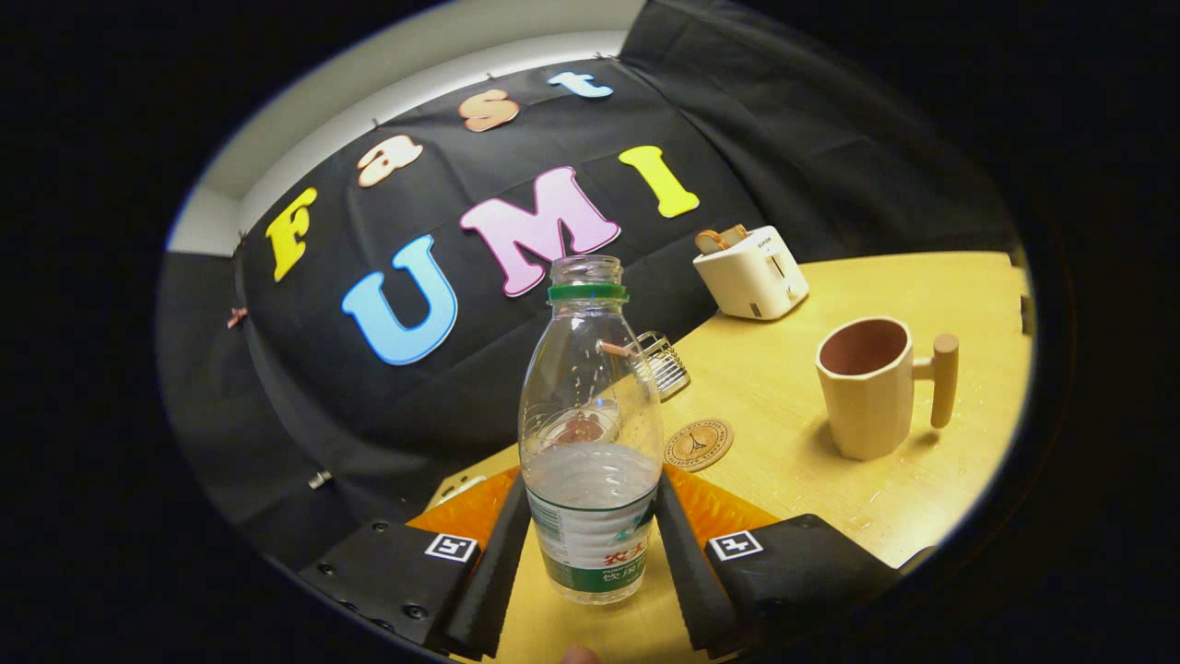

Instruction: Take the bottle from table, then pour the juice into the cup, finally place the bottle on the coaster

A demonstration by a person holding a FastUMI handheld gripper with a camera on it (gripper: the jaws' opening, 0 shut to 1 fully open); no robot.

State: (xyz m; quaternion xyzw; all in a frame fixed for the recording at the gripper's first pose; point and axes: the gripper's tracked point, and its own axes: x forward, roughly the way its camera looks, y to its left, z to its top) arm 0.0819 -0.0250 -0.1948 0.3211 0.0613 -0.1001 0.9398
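Observation:
A clear plastic bottle (590, 433) with a green neck ring and no cap stands between my fingers, about a third full of clear liquid. My gripper (592, 544) is shut on the bottle's lower, labelled part, both fingers pressing its sides. The whole scene looks tilted. Beyond the bottle to the right, a beige cup (871, 387) with a wooden handle stands on the yellow table (784, 369), its inside showing nothing. A round cork coaster (699, 444) lies just ahead of the right finger, beside the bottle.
A white toaster (751, 272) with bread in its slots sits at the table's far edge. A small wire rack (666, 361) lies behind the bottle. Something orange (470, 509) lies under the fingers.

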